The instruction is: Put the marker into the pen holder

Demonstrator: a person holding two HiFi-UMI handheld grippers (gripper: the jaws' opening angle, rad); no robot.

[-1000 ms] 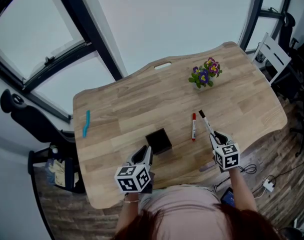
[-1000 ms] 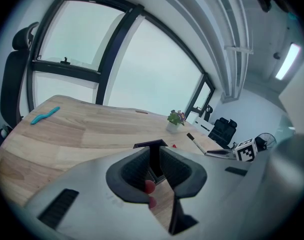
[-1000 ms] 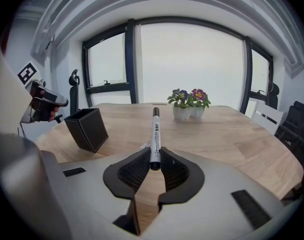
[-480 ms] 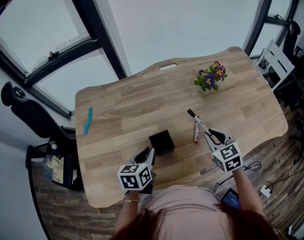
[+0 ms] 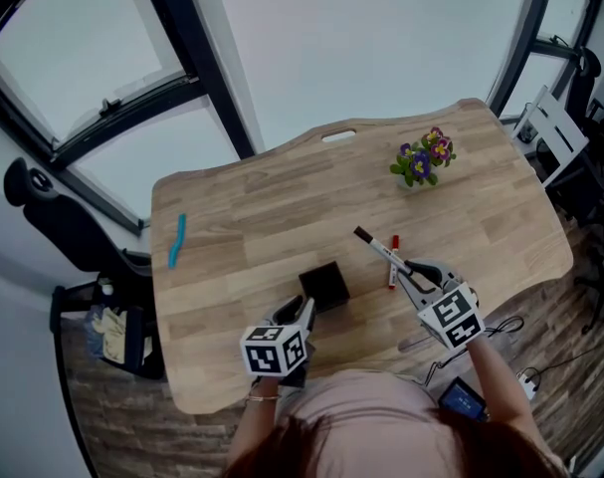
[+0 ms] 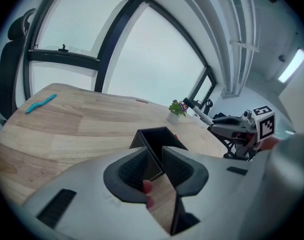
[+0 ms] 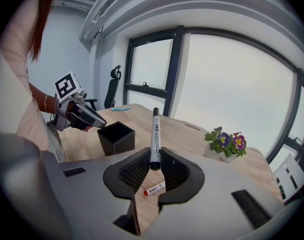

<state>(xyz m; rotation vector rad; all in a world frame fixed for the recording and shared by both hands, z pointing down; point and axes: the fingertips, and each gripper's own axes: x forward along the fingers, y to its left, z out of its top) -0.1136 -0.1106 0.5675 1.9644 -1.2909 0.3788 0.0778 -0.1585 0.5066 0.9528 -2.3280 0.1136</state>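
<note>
The black square pen holder [image 5: 324, 285] [image 7: 116, 136] stands open-topped on the wooden table [image 5: 252, 207]. My left gripper [image 5: 303, 312] [image 6: 159, 166] is at its near side. Its jaws have just been opening, and the holder's near corner [image 6: 150, 145] stands between them without being pressed. My right gripper [image 5: 406, 270] [image 7: 155, 166] hangs above the table to the right of the holder, shut on a black-capped marker [image 5: 379, 249] [image 7: 154, 136]. The marker sticks out past the jaws, slanting up and left towards the holder.
A red marker [image 5: 393, 264] [image 7: 154, 189] lies on the table under the right gripper. A small pot of purple flowers [image 5: 421, 157] [image 7: 224, 141] stands at the back right. A blue pen [image 5: 176, 240] [image 6: 40, 104] lies at the far left. Windows run behind the table.
The right gripper has risen and moved left towards the holder with the marker, whose tip now slants further left. The left gripper stays at the holder.
</note>
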